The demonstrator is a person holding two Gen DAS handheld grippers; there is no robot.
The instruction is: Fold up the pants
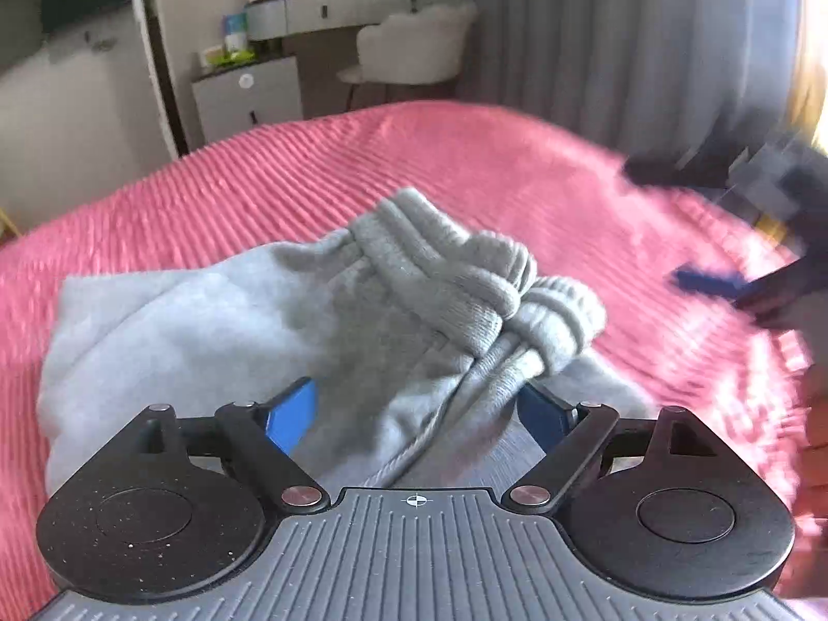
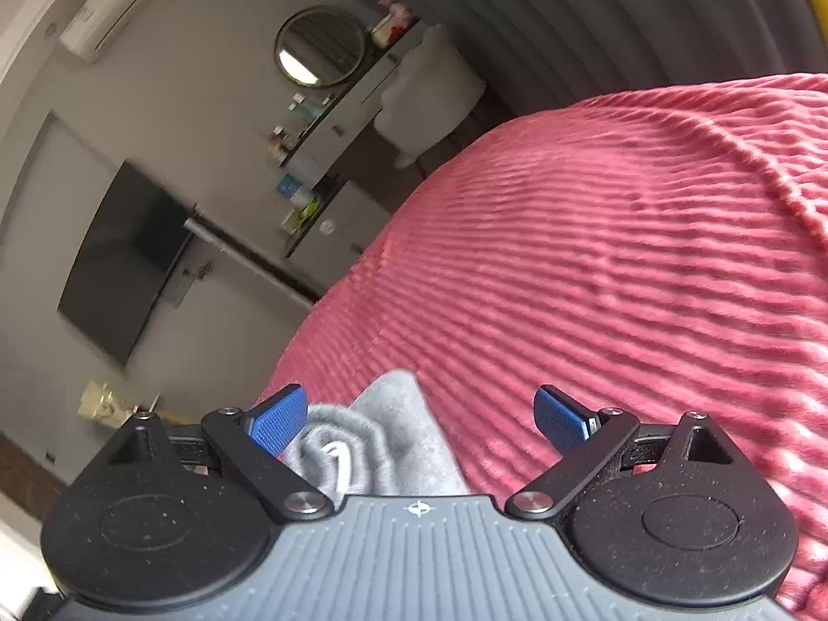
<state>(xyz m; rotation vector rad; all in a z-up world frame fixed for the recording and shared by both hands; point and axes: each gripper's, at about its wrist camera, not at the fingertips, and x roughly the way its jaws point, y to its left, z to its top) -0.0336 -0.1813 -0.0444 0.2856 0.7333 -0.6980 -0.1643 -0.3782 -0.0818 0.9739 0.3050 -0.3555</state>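
1. Nearest in the left wrist view, the left claw [image 1: 416,416] stands wide apart, its blue pads [image 1: 290,416] on either side of the grey pants [image 1: 290,331] without pressing them; it grips nothing.
2. In that same view the pants lie in a heap on the pink bedspread [image 1: 466,165], filling the middle of the frame, with the ribbed cuffs [image 1: 466,269] piled on top toward 1 o'clock.
3. Only the left wrist view shows the right claw [image 1: 709,282] from outside: a motion-blurred dark shape with a blue pad at 3 o'clock, above the bedspread and apart from the pants.
4. Nearest in the right wrist view, the right claw [image 2: 419,422] is spread wide and holds nothing. A corner of the pants [image 2: 393,429] with a white drawstring [image 2: 336,453] shows low between the fingers, close to the left pad; whether it touches that pad I cannot tell.
5. Beyond it, this view shows bare ribbed bedspread [image 2: 621,259] from 12 to 4 o'clock.
6. Farthest off, both views catch the dressing table [image 1: 352,8] and white chair [image 1: 414,46]; only the right wrist view shows the whole round mirror [image 2: 321,46], the dark screen [image 2: 124,259] at 9 o'clock, and the air conditioner [image 2: 119,5] at 11 o'clock.
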